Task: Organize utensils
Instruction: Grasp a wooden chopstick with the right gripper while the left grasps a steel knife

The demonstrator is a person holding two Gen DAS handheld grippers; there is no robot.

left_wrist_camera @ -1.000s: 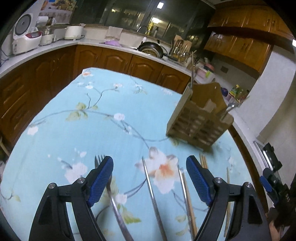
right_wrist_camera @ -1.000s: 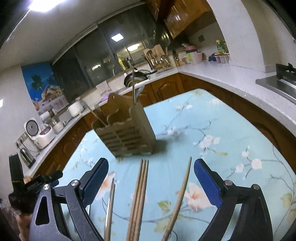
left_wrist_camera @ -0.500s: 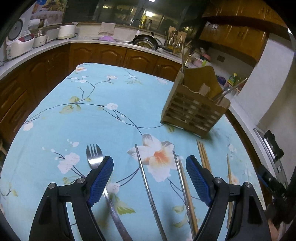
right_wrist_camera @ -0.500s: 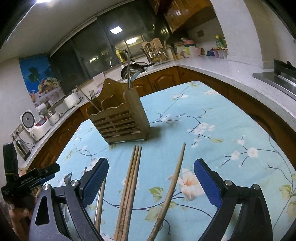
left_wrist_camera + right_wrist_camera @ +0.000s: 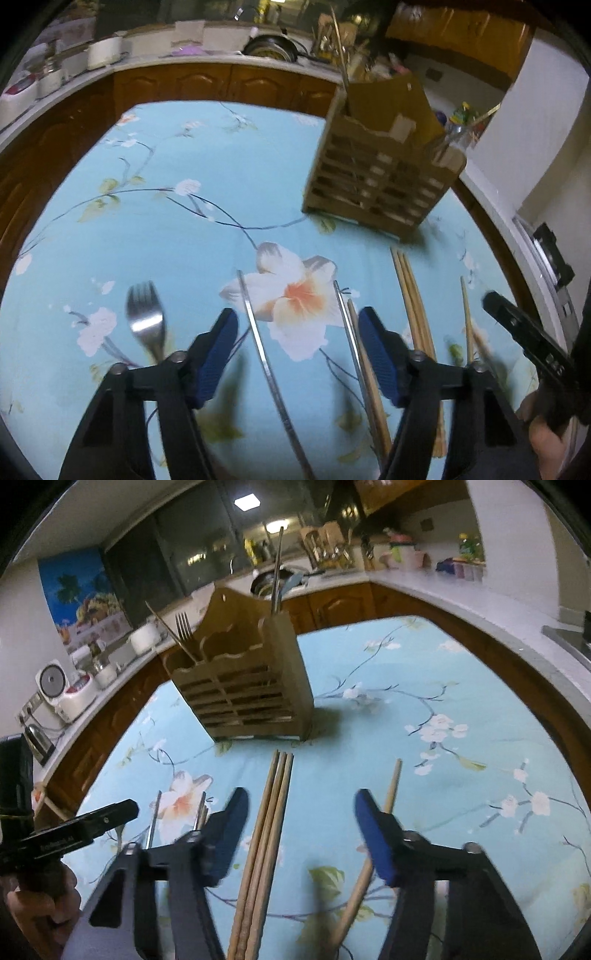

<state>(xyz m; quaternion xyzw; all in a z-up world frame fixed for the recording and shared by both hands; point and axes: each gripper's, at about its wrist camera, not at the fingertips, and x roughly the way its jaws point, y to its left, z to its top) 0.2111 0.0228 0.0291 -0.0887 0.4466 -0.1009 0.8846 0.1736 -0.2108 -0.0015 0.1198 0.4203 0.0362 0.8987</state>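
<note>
Both tongs hang low over the surface (image 5: 207,221), with its blue floral cloth, and the wooden utensil caddy (image 5: 384,173) is the landmark here, standing upright on the far side. The left tongs (image 5: 297,354) are spread wide, gripping nothing; a metal chopstick (image 5: 264,354) runs straight up the gap between the blue pads toward the caddy. A second metal chopstick (image 5: 351,339) lies just inside the right pad, with a wooden one (image 5: 364,354) right against it. Further from the caddy and off to its left, a fork (image 5: 144,317) lies tines toward the caddy, outside the left pad.

Over to the right tongs (image 5: 299,830), also wide apart and empty. A bundle of three wooden chopsticks (image 5: 273,812) lies side by side between the fingers, tips pointing at the caddy's (image 5: 243,686) base and stopping just short of it. A single wooden chopstick (image 5: 389,794) lies to the bundle's right, passing under the right pad.

In the caddy itself, a fork and a thin stick stand in the left compartment, and a tall metal utensil rises from the back right one.
</note>
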